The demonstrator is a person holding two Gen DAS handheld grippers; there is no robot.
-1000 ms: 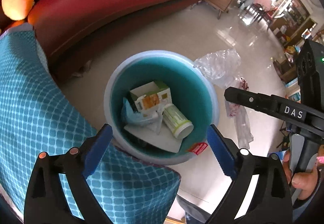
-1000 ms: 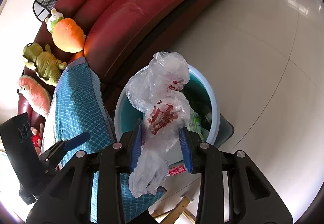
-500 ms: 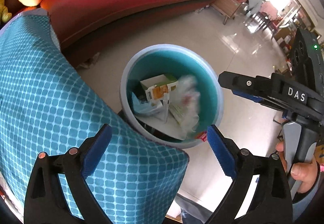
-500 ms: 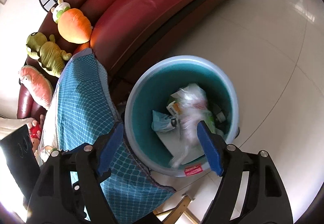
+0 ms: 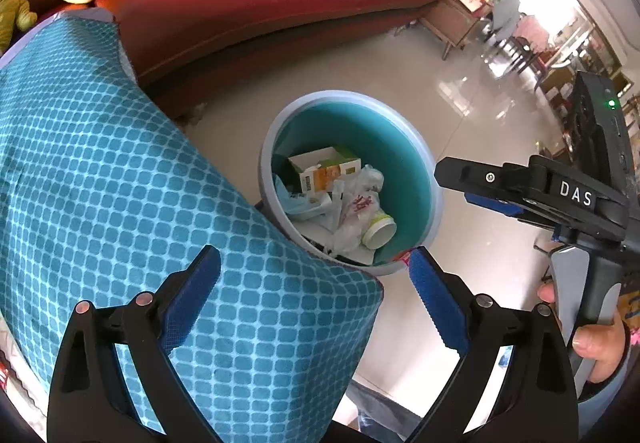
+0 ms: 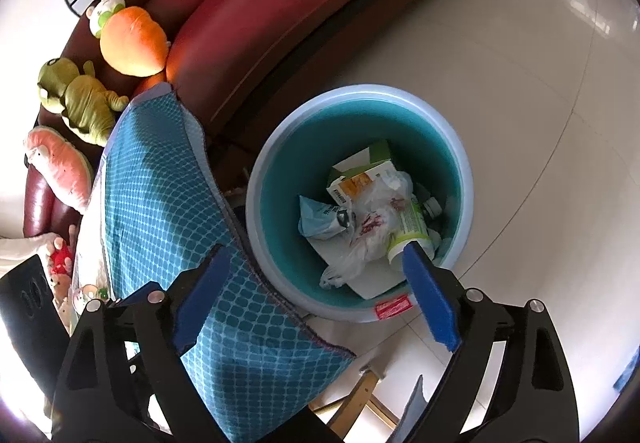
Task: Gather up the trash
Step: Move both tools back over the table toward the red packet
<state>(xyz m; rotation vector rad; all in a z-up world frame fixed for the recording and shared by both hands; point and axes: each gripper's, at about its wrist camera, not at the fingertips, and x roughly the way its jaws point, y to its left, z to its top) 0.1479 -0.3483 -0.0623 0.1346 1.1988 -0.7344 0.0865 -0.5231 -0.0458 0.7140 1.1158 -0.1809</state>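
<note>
- Right gripper (image 6: 316, 271) spread wide w/ nothing between the blue pads; jaws have just been opening; it hangs over the bin (image 6: 464, 179) and the blue checked cushion (image 6: 160, 203)
- Left gripper (image 5: 314, 263) also wide open, empty, over the same cushion (image 5: 100, 183) edge
- Clear plastic bag (image 6: 372, 227) w/ red print lies inside the bin, on top of the other trash; print too crumpled to read
- Under/beside bag: white-orange-green carton (image 6: 360, 171), text too small to read; green-white bottle (image 6: 412, 227) on its side; pale blue wrapper (image 6: 320, 219); white sheet at the bottom
- Red sticker (image 6: 392, 307) on bin's outer wall near the rim, white writing illegible
- Left view: right gripper's side (image 5: 532, 195) carries white letters "DAS" (image 5: 576, 195); a hand (image 5: 596, 339) grips its handle; small green light on the black unit above
- Bin stands on pale tiled floor just in front of the red sofa (image 6: 260, 3); plush toys at sofa's left end
</note>
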